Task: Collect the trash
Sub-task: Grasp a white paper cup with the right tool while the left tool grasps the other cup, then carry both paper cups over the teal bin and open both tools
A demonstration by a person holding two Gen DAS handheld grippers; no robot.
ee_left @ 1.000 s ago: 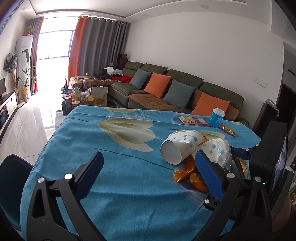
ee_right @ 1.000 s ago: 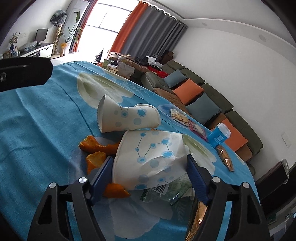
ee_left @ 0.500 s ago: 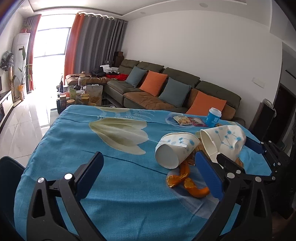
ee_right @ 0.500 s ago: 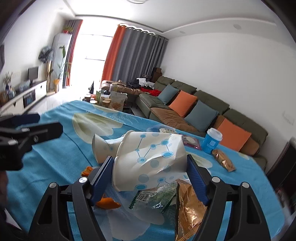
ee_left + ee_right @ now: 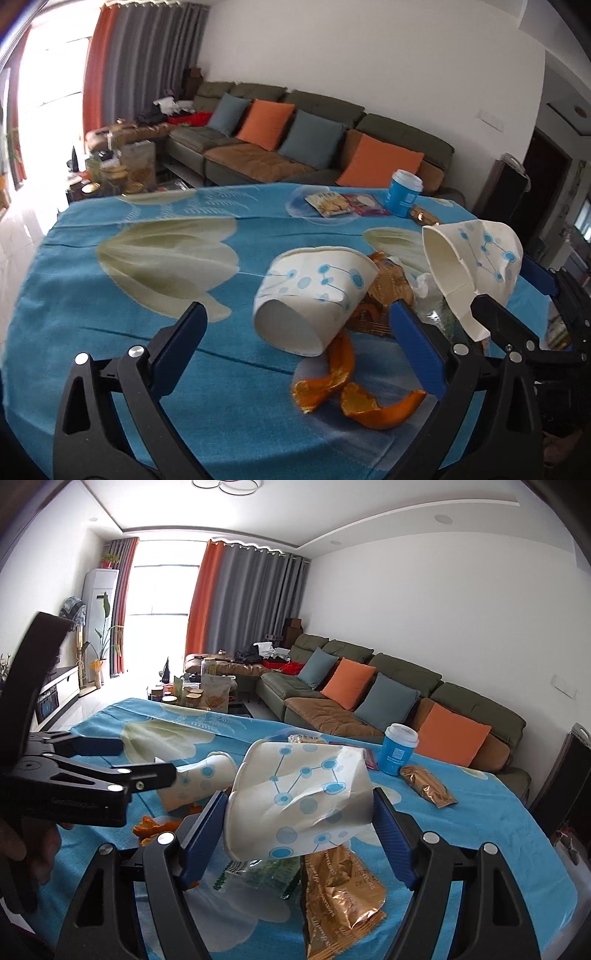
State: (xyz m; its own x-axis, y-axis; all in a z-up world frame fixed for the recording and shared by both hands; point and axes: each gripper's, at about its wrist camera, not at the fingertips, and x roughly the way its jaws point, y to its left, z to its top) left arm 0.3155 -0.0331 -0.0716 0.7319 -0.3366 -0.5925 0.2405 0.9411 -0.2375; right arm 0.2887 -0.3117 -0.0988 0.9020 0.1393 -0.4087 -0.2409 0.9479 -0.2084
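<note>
My right gripper (image 5: 299,808) is shut on a crumpled white paper cup with blue dots (image 5: 295,801) and holds it above the table; the cup also shows at the right of the left wrist view (image 5: 476,266). My left gripper (image 5: 299,332) is open, its fingers either side of a second paper cup (image 5: 310,295) lying on its side on the blue tablecloth (image 5: 147,332). Orange peels (image 5: 354,395) lie just in front of that cup. A gold snack wrapper (image 5: 340,897) and a green wrapper (image 5: 266,875) lie under the lifted cup.
A blue lidded cup (image 5: 399,749), a small gold packet (image 5: 428,786) and flat snack packets (image 5: 343,203) lie at the table's far side. A sofa with orange and grey cushions (image 5: 295,136) stands behind. A dark chair (image 5: 569,775) is at the right.
My right gripper has lifted the crumpled cup off the table, uncovering the wrappers beneath. My left gripper has moved forward toward the lying cup.
</note>
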